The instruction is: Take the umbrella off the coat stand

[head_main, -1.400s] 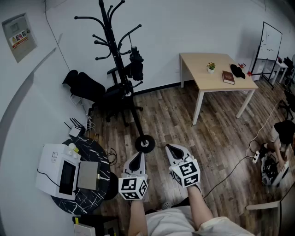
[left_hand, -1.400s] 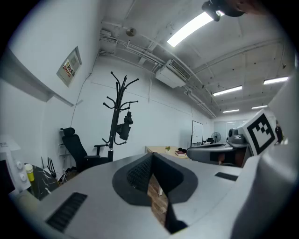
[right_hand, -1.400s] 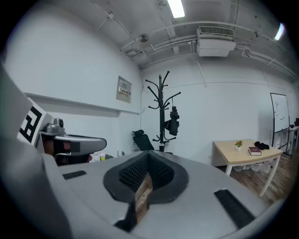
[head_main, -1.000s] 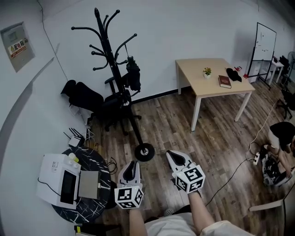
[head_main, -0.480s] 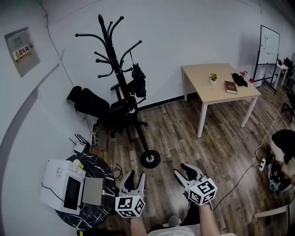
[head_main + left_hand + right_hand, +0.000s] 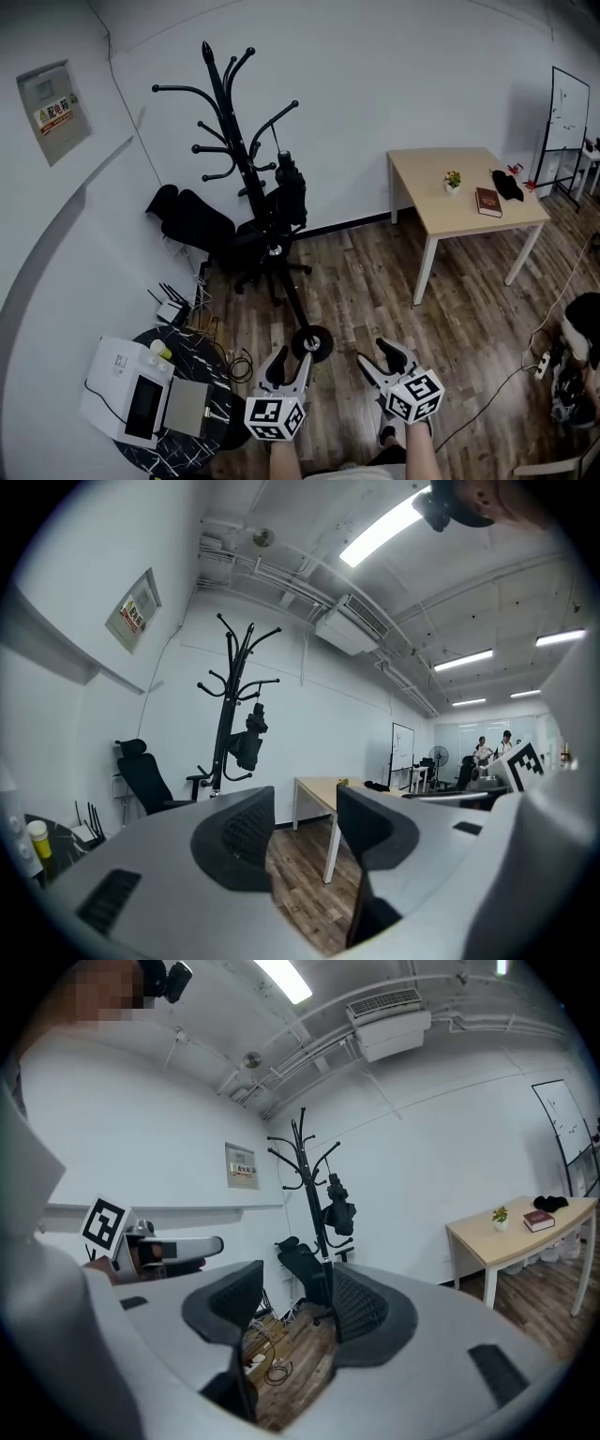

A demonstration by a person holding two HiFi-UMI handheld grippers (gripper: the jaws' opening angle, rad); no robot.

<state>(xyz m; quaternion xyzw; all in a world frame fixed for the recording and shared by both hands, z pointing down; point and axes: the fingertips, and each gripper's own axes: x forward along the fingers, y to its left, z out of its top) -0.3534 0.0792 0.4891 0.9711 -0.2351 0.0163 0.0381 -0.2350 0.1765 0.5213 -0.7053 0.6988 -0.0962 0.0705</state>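
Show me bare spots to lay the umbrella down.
The wooden floor between coat stand base and desk is bare; so is the desk's left half. Crowded: round table under the printer, chair behind the stand.

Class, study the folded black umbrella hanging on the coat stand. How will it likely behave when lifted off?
The umbrella looks short and folded, so probably light, soft fabric over a stiff core. Hanging from a hook, it may swing when nudged. The coat stand is tall on a small base; sideways tugs might rock it.
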